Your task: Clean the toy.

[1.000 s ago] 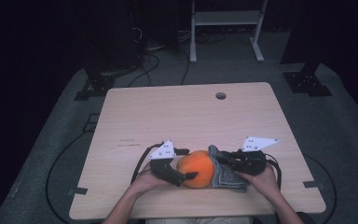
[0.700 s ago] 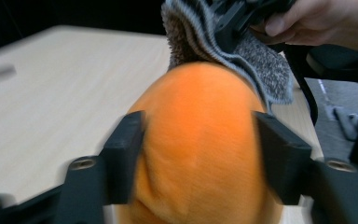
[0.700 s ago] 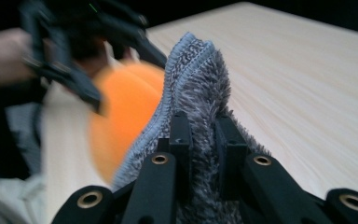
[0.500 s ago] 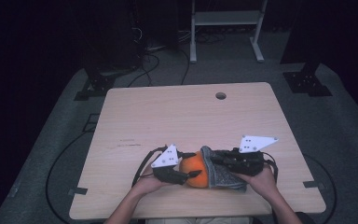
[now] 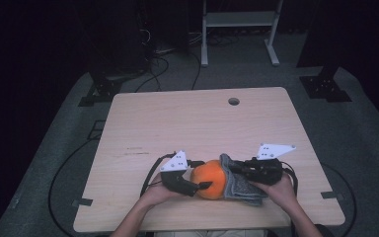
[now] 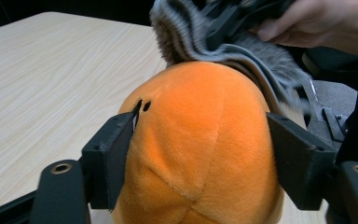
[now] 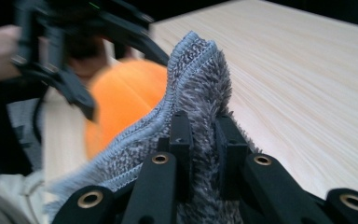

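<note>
Left gripper (image 6: 200, 154) jaws clamp the orange plush ball (image 6: 200, 144) at its sides; right gripper (image 7: 204, 140) jaws pinch the grey fuzzy cloth (image 7: 200, 79) draped against it, near counter (image 5: 202, 123) front edge. Both soft, light, squashy; grip cloth by hem.

high view: above, looking down on table (image 5: 177, 123) | tool views: close-up (facing each other) — share orange plush (image 6: 200, 140)

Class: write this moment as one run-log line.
left gripper: shut on orange plush toy | right gripper: shut on grey cloth | cloth edge lies over toy
</note>
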Action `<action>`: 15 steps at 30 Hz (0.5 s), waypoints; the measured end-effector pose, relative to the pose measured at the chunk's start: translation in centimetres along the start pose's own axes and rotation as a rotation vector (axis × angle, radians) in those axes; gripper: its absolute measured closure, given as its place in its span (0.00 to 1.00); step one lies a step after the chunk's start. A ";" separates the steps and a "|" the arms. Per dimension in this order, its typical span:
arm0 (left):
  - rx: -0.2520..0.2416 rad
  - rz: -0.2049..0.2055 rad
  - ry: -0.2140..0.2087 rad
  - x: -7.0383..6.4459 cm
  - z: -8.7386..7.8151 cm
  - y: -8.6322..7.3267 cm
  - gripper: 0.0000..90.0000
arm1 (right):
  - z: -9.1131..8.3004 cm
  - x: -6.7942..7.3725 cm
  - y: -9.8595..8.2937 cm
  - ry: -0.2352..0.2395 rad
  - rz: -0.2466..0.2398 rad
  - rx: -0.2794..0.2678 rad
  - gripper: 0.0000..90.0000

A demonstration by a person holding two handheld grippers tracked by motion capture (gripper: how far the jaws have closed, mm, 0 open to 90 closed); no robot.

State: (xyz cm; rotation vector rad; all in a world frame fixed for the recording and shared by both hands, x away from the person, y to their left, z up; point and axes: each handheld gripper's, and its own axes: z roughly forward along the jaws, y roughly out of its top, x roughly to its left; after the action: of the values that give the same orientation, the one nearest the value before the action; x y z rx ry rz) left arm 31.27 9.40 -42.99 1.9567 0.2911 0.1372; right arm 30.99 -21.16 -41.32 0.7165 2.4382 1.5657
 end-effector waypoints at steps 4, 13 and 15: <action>-0.001 0.022 0.009 -0.2 0.0 0.1 0.35 | -0.7 -0.9 -0.7 -0.023 0.040 0.017 0.88; 0.030 0.129 0.039 -1.7 0.7 1.0 0.38 | 0.2 2.4 2.2 0.094 -0.037 -0.047 0.89; 0.034 0.146 0.046 -1.9 0.7 1.1 0.38 | 0.5 2.5 2.4 0.094 -0.046 -0.040 0.89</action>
State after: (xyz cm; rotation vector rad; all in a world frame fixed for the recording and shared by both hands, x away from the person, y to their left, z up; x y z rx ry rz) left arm 29.71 7.86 -42.19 2.0103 0.1813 0.2736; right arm 29.70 -18.79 -39.09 0.5888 2.4617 1.6617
